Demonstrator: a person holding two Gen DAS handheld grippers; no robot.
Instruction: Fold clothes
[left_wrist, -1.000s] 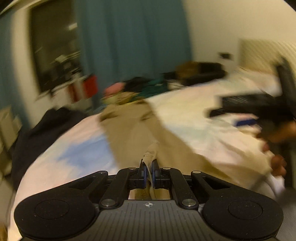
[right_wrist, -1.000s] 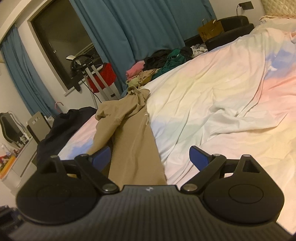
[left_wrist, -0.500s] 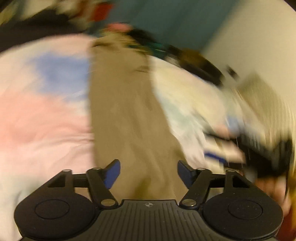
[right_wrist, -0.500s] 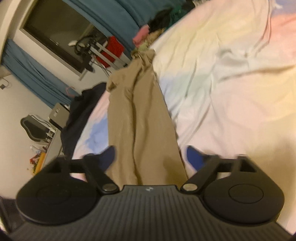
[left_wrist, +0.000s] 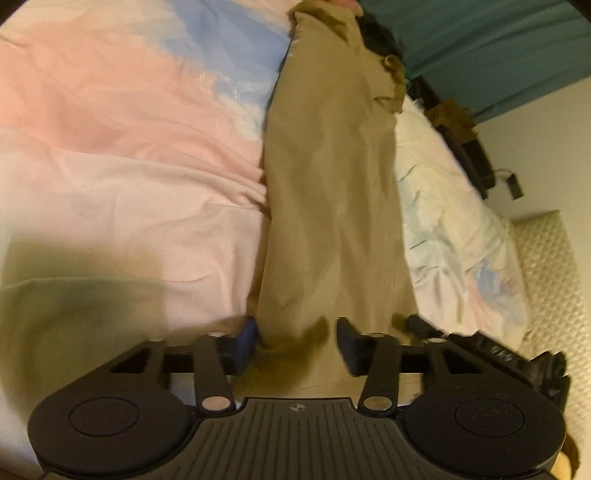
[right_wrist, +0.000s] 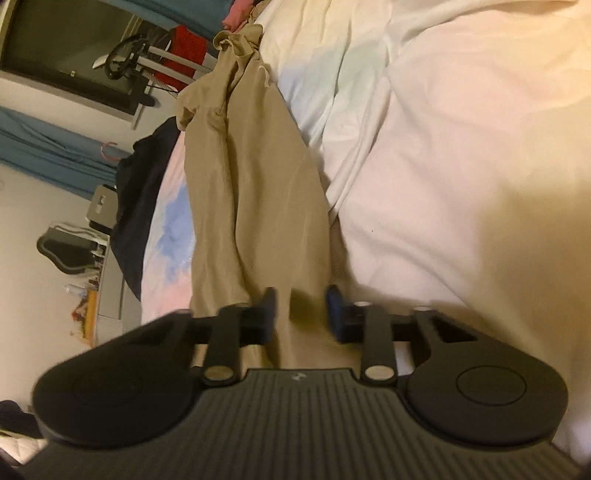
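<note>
Tan trousers (left_wrist: 332, 192) lie stretched lengthwise on the pastel bedspread (left_wrist: 129, 166), legs doubled side by side, the bunched waist end far away. My left gripper (left_wrist: 295, 341) is open, its blue pads either side of the near end of the trousers. In the right wrist view the same trousers (right_wrist: 251, 192) run away from me. My right gripper (right_wrist: 301, 314) is open low over the near end, fabric between its pads. The right gripper's black body (left_wrist: 491, 350) shows at the lower right of the left wrist view.
A dark garment (right_wrist: 144, 192) hangs over the bed's left side. A clothes pile (left_wrist: 380, 33) and teal curtains (left_wrist: 480, 44) lie beyond the far end. A desk with a chair (right_wrist: 70, 247) and a red item (right_wrist: 188, 42) stand off the bed.
My left gripper let go of the trouser hem and opened. Both grippers tipped down and moved close over the near end of the trousers. The right jaws narrowed.
</note>
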